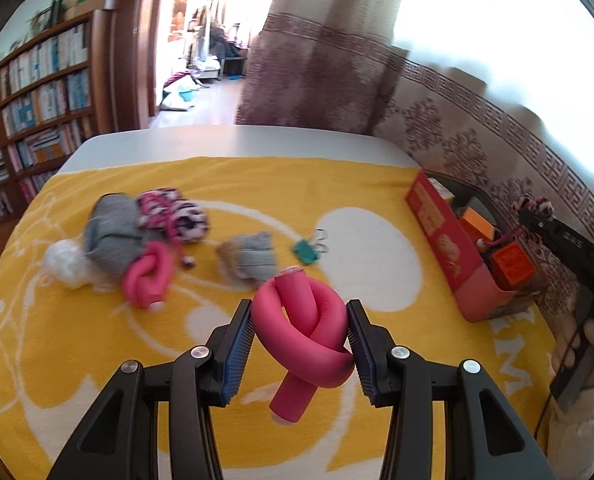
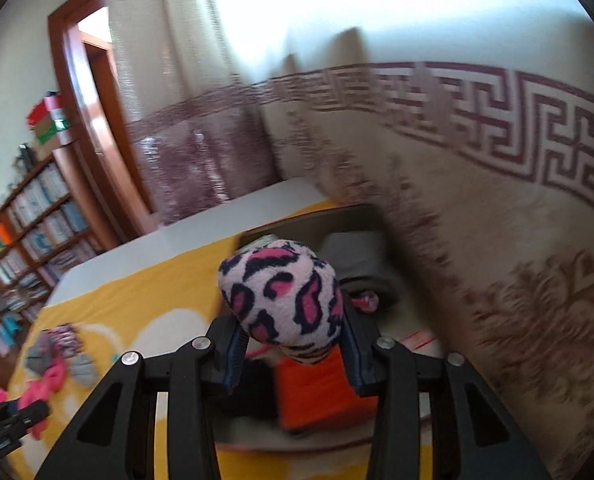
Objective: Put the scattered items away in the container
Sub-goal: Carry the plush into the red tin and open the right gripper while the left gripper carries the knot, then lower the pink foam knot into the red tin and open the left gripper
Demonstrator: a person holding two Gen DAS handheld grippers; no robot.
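Both claws are loaded and the carry to the container is the step in hand. The left claw (image 1: 300,344) is clamped on a knotted pink foam roller (image 1: 303,330), its blue pads pressing the loop from both sides while it hangs above the yellow-and-white patterned cloth (image 1: 257,184) covering the bench. The right claw (image 2: 293,354) grips a plush pink-and-black leopard-print pouch (image 2: 283,294) and hovers over the red cardboard box (image 1: 443,232) at the bench's right edge, beside the patterned curtain (image 2: 497,184); inside the box an orange block (image 2: 321,384) lies directly beneath the pouch, with a grey fabric item (image 2: 357,256) farther in. Still scattered on the cloth are a second pink foam roller (image 1: 147,280), a grey knitted bundle (image 1: 111,232), another leopard-print piece (image 1: 173,212), a white fluffy ball (image 1: 65,264), a small grey-and-tan folded cloth (image 1: 251,258) and a teal binder clip (image 1: 307,250). The next move appears to call for the right claw to part its jaws and drop the pouch clear of the box wall, then withdraw so the left claw can swing its roller across without a collision.
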